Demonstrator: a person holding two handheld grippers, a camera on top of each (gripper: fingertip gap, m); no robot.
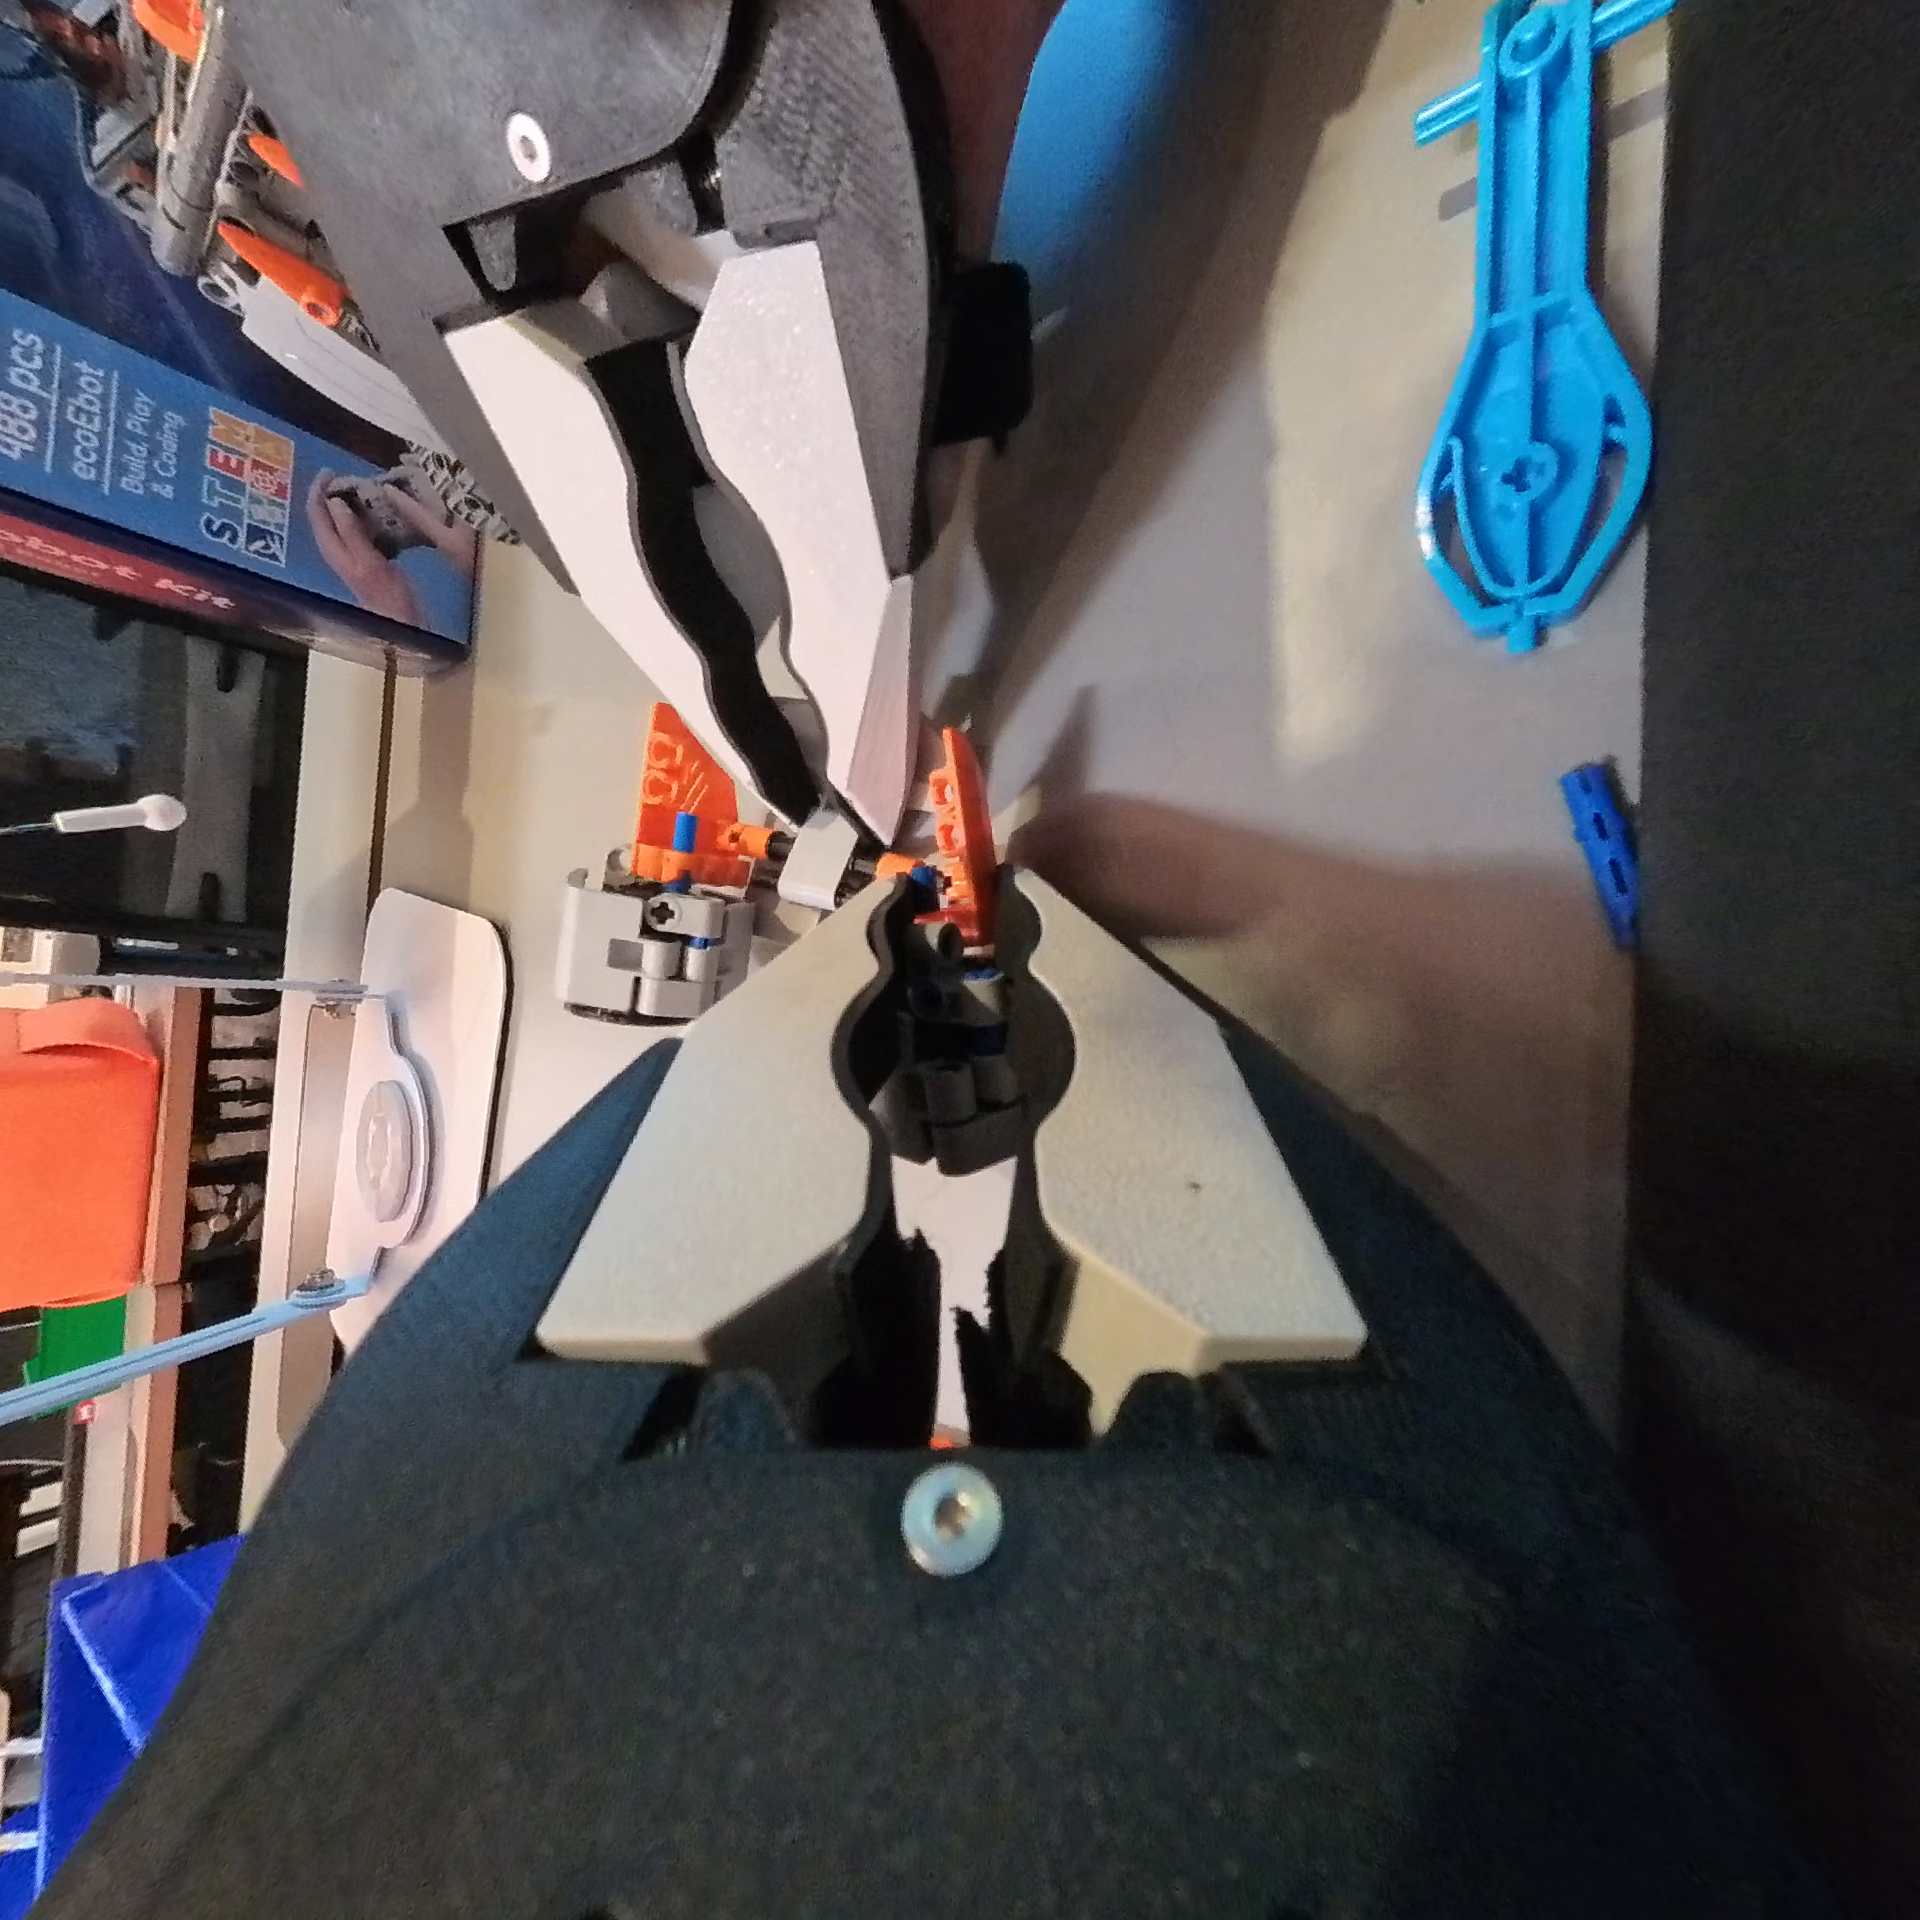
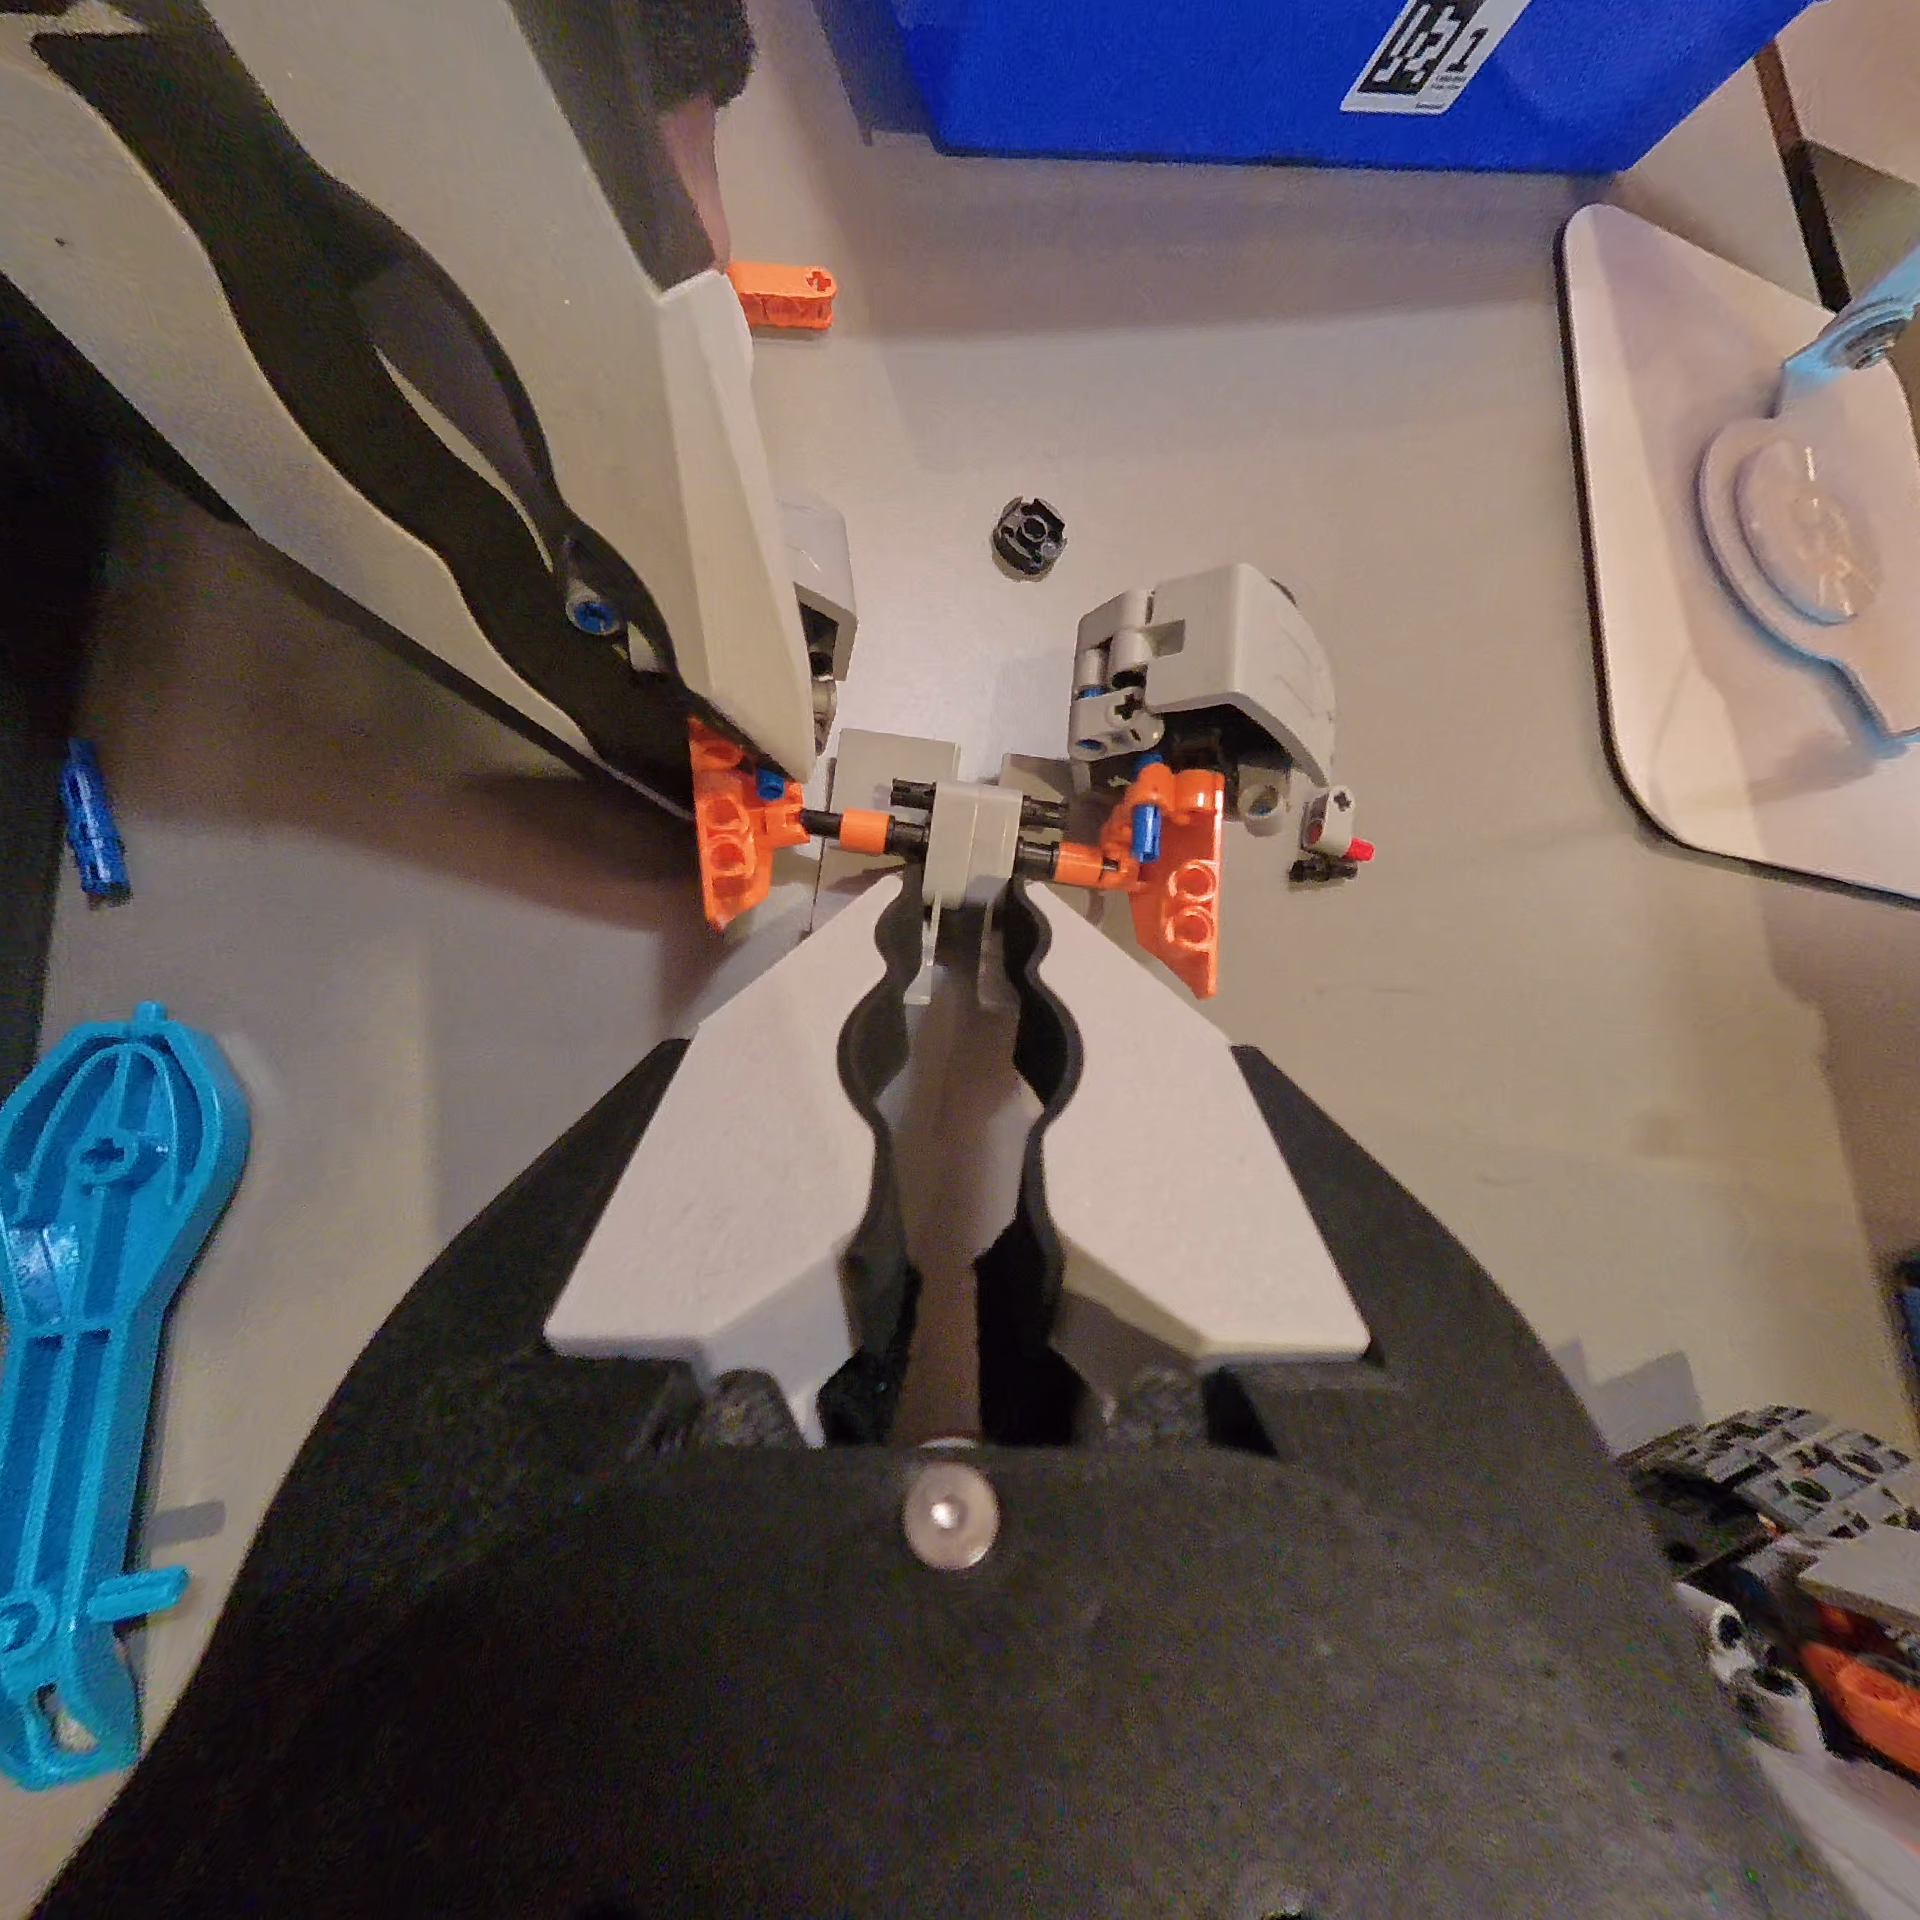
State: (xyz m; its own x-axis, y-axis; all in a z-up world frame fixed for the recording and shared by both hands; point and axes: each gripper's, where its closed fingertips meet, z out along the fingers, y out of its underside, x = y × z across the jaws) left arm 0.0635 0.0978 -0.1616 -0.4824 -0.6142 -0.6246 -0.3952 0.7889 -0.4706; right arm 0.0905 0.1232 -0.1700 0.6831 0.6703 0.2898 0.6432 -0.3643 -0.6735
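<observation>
Working over the grey table [image 2: 1351, 416], beside the blue bin [image 2: 1247, 83] and the blue plastic tool [image 2: 94, 1299]. Clamping the brick assembly [image 2: 1174, 665] in two places: with the right gripper [image 2: 971, 899], pinched on the grey centre block [image 2: 971, 831]; with the left gripper [image 1: 940, 883], pinched on the orange end panel [image 2: 732, 842]. Leaving the loose orange beam [image 2: 781, 294] and black round piece [image 2: 1029, 535] lying apart on the table.

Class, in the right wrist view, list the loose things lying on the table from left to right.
Small blue pin piece → turquoise plastic tool → orange connector → black round piece → grey-and-orange brick assembly → white tray.
</observation>
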